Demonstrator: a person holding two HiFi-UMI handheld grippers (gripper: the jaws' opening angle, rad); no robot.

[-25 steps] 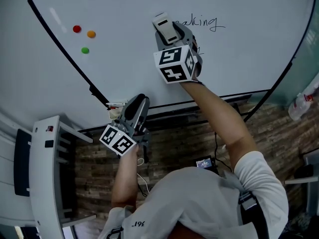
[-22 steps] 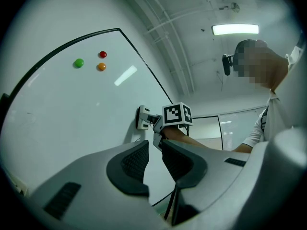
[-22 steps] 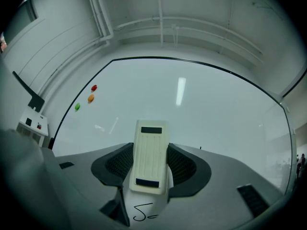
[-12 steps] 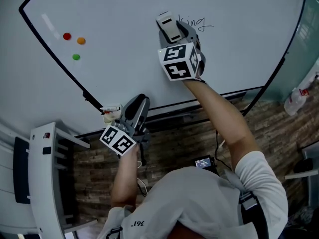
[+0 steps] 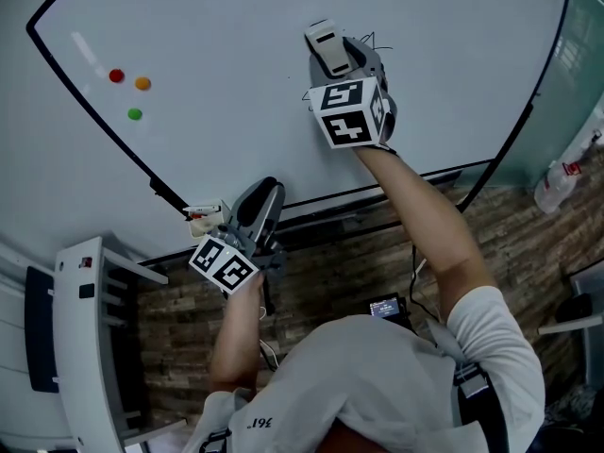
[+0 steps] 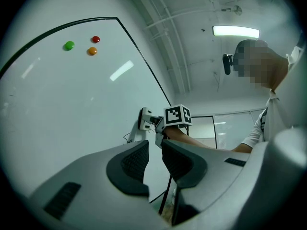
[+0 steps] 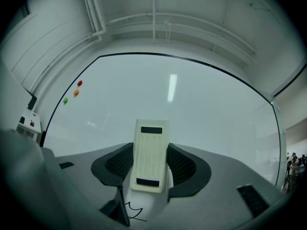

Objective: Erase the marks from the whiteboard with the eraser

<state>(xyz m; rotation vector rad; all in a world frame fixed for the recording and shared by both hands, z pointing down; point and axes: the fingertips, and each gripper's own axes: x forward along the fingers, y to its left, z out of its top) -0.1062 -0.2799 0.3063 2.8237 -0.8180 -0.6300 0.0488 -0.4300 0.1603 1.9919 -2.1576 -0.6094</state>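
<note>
The whiteboard [image 5: 236, 121] fills the upper head view. My right gripper [image 5: 340, 59] is shut on the cream eraser [image 5: 325, 41], which is pressed flat on the board. A few thin black strokes [image 5: 374, 38] show just right of it. In the right gripper view the eraser [image 7: 151, 147] stands upright between the pads, and a black squiggle [image 7: 134, 212] lies below it. My left gripper [image 5: 268, 194] hangs low by the board's bottom edge. Its jaws [image 6: 154, 159] are nearly together with nothing between them, and beyond them the eraser [image 6: 144, 119] rests against the board.
Red [image 5: 116, 75], orange [image 5: 142, 83] and green [image 5: 135, 114] magnets sit at the board's upper left. A small box [image 5: 200, 220] rests on the ledge [image 5: 377, 201] under the board. A white rack [image 5: 85, 328] stands at left, a bottle [image 5: 557, 182] at right, over the wood-pattern floor.
My right gripper has slid the eraser rightward over the handwritten word, and most of the letters are gone. The left gripper has stayed near the ledge.
</note>
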